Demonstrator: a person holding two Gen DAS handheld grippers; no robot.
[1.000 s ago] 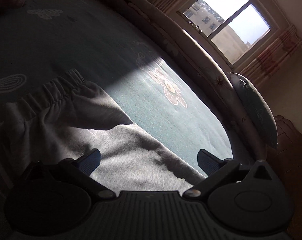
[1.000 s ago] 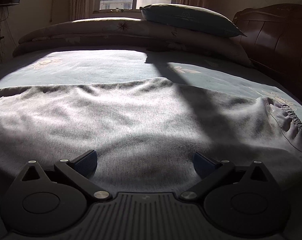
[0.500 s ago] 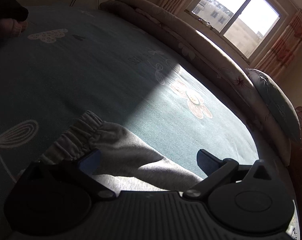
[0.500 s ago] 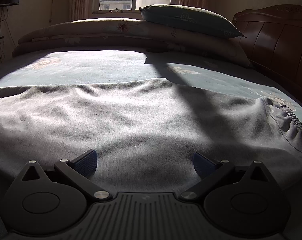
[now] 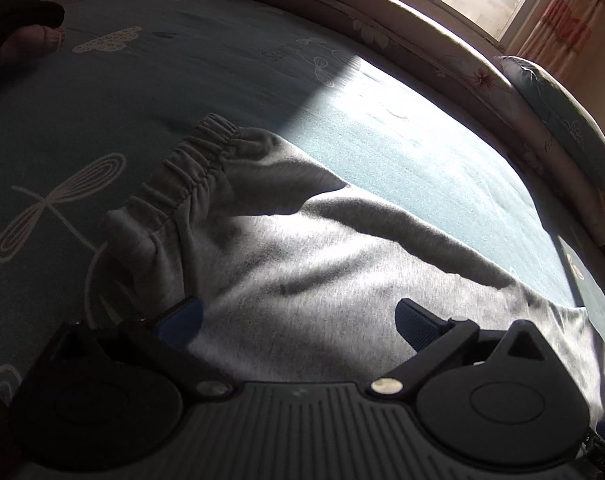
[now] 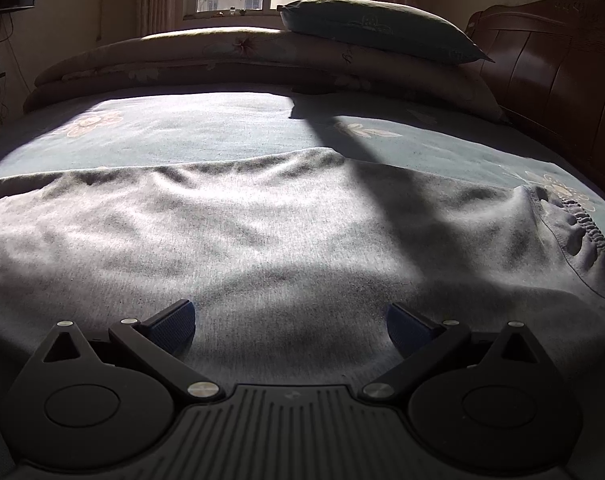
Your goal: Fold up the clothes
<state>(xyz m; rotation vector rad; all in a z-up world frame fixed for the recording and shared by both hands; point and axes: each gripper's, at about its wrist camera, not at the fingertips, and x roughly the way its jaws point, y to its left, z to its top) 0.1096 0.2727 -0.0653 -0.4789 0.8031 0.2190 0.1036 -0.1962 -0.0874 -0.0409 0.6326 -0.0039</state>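
Both grippers, left (image 5: 298,322) and right (image 6: 290,326), gape over the grey pants (image 6: 262,240); nothing sits between their fingers. Shadow hides the cuff (image 5: 190,176) ahead-left.

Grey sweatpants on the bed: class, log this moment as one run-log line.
task: fold clothes | grey sweatpants spread flat on bed sheet, unfolded | left gripper open over elastic cuff end | right gripper open, holding nothing

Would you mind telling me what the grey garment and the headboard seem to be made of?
Garment: looks like a soft knit, perhaps cotton jersey or fleece; matte heathered grey, fuzzy surface, limp wrinkles, and a gathered elastic band.
Headboard: appears to be dark reddish wood with a glossy varnish; carved panels catch highlights. Solid or veneer cannot be told.
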